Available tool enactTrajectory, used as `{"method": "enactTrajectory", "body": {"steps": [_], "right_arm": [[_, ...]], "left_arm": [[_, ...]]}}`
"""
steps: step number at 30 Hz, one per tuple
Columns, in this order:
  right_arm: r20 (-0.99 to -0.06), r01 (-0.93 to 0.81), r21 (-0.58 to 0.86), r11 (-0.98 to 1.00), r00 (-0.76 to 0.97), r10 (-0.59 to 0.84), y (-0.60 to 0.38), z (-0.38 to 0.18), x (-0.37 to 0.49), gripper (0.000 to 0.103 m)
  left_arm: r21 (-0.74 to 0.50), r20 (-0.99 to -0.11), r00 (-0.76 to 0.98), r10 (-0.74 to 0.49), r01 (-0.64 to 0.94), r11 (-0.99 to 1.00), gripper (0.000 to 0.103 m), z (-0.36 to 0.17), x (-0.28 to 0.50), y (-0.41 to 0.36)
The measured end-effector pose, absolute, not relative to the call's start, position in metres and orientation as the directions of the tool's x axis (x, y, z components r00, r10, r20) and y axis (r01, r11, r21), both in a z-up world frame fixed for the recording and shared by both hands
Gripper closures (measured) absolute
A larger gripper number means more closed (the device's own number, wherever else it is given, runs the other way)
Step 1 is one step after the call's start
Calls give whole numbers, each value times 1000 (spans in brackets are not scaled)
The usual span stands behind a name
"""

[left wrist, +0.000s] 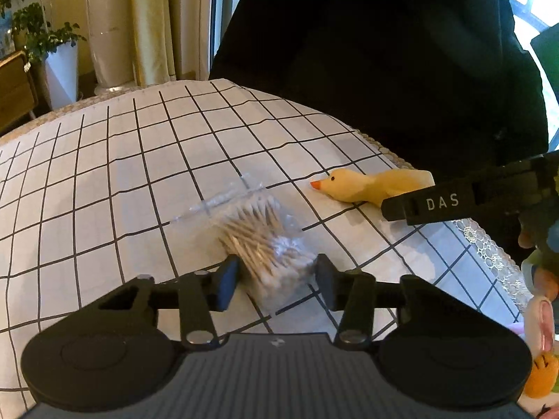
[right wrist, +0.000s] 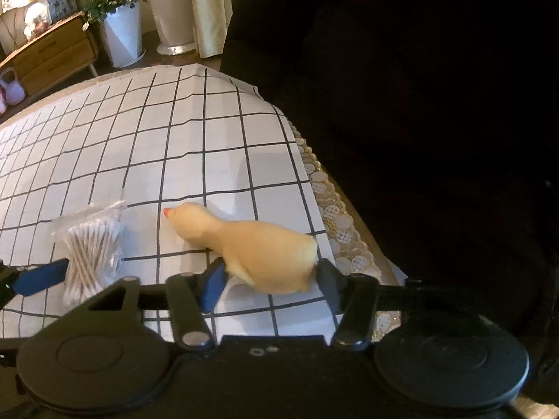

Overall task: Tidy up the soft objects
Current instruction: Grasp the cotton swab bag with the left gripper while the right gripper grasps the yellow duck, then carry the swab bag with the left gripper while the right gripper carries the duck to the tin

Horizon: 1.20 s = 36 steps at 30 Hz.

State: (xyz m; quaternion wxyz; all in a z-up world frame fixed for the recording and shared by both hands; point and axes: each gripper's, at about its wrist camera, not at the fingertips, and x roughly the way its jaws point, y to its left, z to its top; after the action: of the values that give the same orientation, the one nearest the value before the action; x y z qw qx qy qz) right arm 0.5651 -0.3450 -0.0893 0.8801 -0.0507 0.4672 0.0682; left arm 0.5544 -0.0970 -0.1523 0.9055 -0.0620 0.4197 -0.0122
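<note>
Both grippers sit low over the checked tabletop (left wrist: 104,174), each with a soft thing between its fingers. In the left wrist view the left gripper (left wrist: 276,279) pinches the clear bag of cotton swabs (left wrist: 258,241), lower centre of the frame; its pads touch the near end of the bundle. In the right wrist view the right gripper (right wrist: 270,279) pinches the yellow duck toy (right wrist: 265,258) at its broad tail end, lower centre, with the head and orange beak pointing toward the upper left. The duck lies just inside the lace edge of the cloth (right wrist: 335,216).

To do this step well, I judge the squeeze should stay light. The bag is slippery and loosely filled, so a grip on the swab bundle itself, not the slack film, holds better. The duck looks squashy, so a hold across its thick body should keep it from popping out. Lifting both straight up before carrying would avoid dragging the cloth.
</note>
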Motion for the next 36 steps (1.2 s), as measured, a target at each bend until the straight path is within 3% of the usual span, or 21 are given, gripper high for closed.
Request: {"method": "enactTrajectory", "body": {"steps": [4, 10, 20, 36], "right_arm": [[-814, -182, -51, 982, 577, 64, -342, -85, 559, 69], [-795, -188, -21, 982, 599, 98, -348, -72, 546, 75], [-733, -209, 31, 977, 660, 164, -359, -24, 502, 76], [-665, -302, 60, 951, 699, 264, -323, 55, 378, 76]], "left_arm": [[-124, -754, 652, -81, -20, 992, 64, -150, 549, -92], [-130, -753, 654, -70, -44, 991, 66, -144, 540, -77], [-149, -740, 669, -70, -62, 987, 67, -117, 507, -54], [-146, -700, 707, -97, -9, 989, 66, -21, 396, -23]]}}
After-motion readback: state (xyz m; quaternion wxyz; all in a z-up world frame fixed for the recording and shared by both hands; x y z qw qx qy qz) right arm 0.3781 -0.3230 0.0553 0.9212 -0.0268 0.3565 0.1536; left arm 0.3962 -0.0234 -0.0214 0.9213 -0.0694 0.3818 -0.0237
